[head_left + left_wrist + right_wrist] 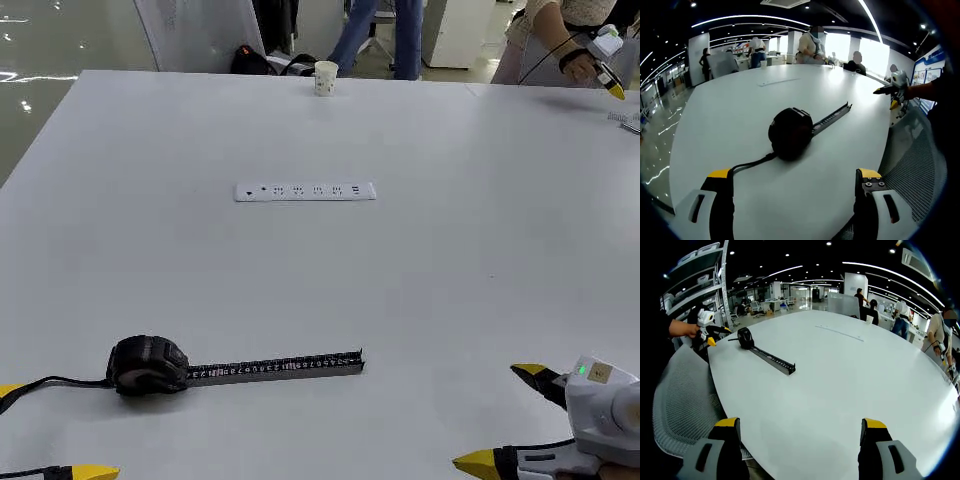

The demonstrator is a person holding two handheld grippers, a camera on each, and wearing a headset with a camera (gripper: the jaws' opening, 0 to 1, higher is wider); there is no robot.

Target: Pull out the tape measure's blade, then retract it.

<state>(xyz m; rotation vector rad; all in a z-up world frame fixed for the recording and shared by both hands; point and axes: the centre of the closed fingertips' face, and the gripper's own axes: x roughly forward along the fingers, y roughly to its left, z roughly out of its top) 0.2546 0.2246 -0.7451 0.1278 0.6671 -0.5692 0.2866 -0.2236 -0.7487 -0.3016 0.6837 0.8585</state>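
The tape measure [148,364] lies on the counter [400,280], its blade [275,367] extended flat, between the left gripper [794,174] and right gripper [498,416], both with jaws wide and touching nothing.

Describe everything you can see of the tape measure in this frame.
The tape measure has a rounded black case, seemingly rubbery, resting on the white table. Its dark blade with pale markings is pulled out and lies straight along the tabletop, ending in a small hook. A black cord trails from the case toward the open left hand-held gripper. Nothing grips the case.
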